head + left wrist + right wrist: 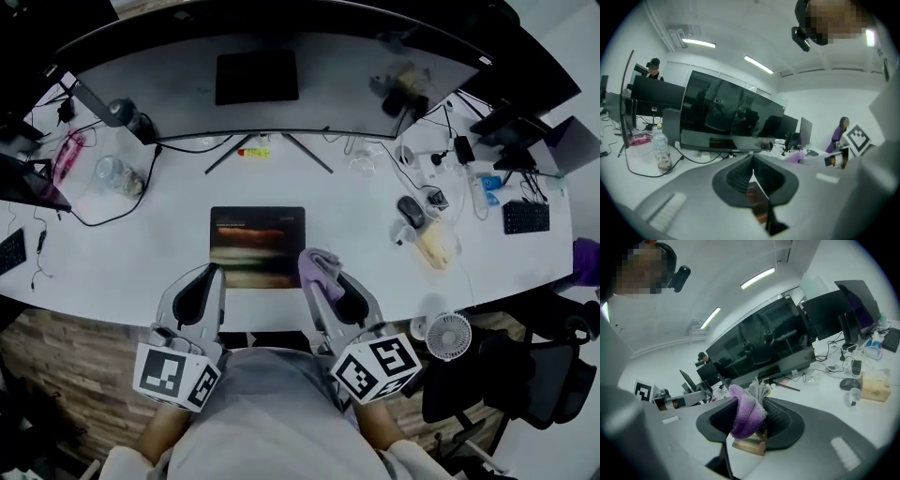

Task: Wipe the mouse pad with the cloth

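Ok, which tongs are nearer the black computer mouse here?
Right. The right tongs, shut on the purple cloth, sit at the near right corner of the mouse pad, below-left of the mouse. The left tongs are at the pad's near left corner, farther off.

The left claw (215,272) and right claw (319,279) were held side by side close before the body, both pointing forward, with their marker cubes (178,375) nearest the chest. The left claw's jaws were pressed together, tip to tip. The right claw's jaws were clamped on a bunched cloth (746,414) that bulged up above them. Both forearms (161,433) ran back toward the torso, elbows out of view.
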Available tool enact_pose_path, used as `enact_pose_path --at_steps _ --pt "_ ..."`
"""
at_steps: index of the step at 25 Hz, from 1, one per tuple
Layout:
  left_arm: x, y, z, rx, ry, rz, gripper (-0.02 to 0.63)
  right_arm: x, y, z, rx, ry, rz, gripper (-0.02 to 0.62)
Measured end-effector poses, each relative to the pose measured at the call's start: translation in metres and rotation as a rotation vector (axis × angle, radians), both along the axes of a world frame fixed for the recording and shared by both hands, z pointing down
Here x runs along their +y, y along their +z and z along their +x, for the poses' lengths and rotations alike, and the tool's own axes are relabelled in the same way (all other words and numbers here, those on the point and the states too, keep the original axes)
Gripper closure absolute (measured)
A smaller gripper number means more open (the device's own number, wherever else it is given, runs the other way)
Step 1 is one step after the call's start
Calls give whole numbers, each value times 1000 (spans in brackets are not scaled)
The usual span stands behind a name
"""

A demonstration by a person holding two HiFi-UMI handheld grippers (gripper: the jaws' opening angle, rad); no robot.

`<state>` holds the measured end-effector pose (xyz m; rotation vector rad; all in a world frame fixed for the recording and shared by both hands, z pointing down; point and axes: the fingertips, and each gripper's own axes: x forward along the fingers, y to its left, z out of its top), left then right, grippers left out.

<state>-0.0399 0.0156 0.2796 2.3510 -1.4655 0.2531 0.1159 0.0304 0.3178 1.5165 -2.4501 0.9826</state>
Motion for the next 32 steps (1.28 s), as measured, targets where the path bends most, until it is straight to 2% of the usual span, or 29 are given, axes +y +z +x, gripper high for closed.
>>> enact_pose_path --at_steps 6,12,21,32 --pt "-7 13 -2 -4 -56 -31 606 -18 24 -4 -15 -38 -42 443" --pt "-15 23 -8 -7 -65 -58 606 -39 42 -10 -1 -59 -72 443" --pt "-31 35 -17 -26 -33 -90 606 -76 73 -9 11 -5 -127 443" --pt "-42 46 -26 -11 41 -140 606 -96 120 -17 31 65 -201 437"
